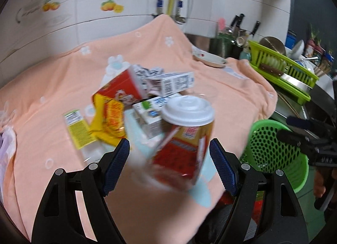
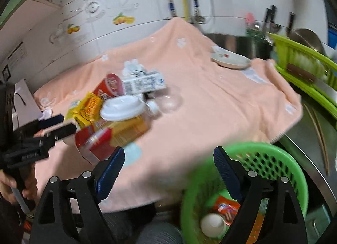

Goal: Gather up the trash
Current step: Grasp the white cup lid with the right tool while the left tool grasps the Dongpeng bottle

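**Mia:** What is the left gripper (image 1: 168, 142) doing?

**Tom:** It is holding the paper cup (image 1: 185, 130) with the white lid. Its fingers are sitting about half open, pressing on the cup's sides, I think. The cup is tipping over the near edge of the peach cloth (image 1: 52, 159).

**Mia:** Why there?

**Tom:** The green basket (image 2: 263, 159) is waiting just off the cloth's near right corner, lower down. I think the cup is going in it.

**Mia:** And the right gripper (image 2: 168, 151)?

**Tom:** Its fingers are standing wide open with nothing in them. It is hanging over the basket. A white cup (image 2: 212, 225) and an orange wrapper (image 2: 227, 208) are lying inside.

**Mia:** So is it getting in the way?

**Tom:** Maybe. It is sitting right over the basket.

**Mia:** What is farther back?

**Tom:** More trash is lying in the middle of the cloth: a red carton (image 1: 120, 92), a yellow packet (image 1: 109, 117), a white box (image 1: 172, 83). A plate (image 1: 210, 58) is sitting by the far right edge, beside a green dish rack (image 1: 284, 71).
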Tool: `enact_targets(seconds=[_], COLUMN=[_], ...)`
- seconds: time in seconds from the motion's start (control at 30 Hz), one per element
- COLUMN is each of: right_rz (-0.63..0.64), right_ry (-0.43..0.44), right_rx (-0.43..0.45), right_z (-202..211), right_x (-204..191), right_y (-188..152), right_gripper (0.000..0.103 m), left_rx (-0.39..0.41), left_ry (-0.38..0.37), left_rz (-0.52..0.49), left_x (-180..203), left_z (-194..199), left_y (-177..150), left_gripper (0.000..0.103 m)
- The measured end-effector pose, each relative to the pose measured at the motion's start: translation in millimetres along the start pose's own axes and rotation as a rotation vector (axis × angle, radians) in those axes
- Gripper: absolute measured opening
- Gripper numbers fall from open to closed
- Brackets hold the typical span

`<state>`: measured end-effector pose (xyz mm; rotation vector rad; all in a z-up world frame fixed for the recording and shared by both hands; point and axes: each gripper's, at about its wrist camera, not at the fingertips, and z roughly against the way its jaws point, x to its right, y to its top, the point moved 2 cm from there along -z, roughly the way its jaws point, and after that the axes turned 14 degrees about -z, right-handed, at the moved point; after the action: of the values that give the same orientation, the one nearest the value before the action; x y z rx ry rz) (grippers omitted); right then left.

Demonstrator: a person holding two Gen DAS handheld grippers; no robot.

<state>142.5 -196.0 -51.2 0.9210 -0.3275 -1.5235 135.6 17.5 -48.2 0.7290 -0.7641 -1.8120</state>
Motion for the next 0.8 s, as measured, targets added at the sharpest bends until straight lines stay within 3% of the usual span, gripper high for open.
enact_targets(seconds=[0.33,0.53,0.8], right_rz=[0.099,0.137,0.16], right_ry=[0.11,0.105,0.076], right_rx=[-0.072,-0.109,-0.147], right_z=[-59.4,-96.9,-126.4], right_x=[-68.8,-92.6,-96.5], right_y=[28.5,38.2,42.4], right_gripper=[0.084,0.085,0.085], left_rx=[-0.013,-0.023,-0.029], left_ry=[0.024,0.016,0.001], left_rz=[0.055,0.072,0.074], left_x=[-32.7,-41.9,-43.9], left_z=[6.0,2.9,-3.2], left_y=[-23.2,-30.0,-30.7], left_gripper=[0.077,0.077,0.077])
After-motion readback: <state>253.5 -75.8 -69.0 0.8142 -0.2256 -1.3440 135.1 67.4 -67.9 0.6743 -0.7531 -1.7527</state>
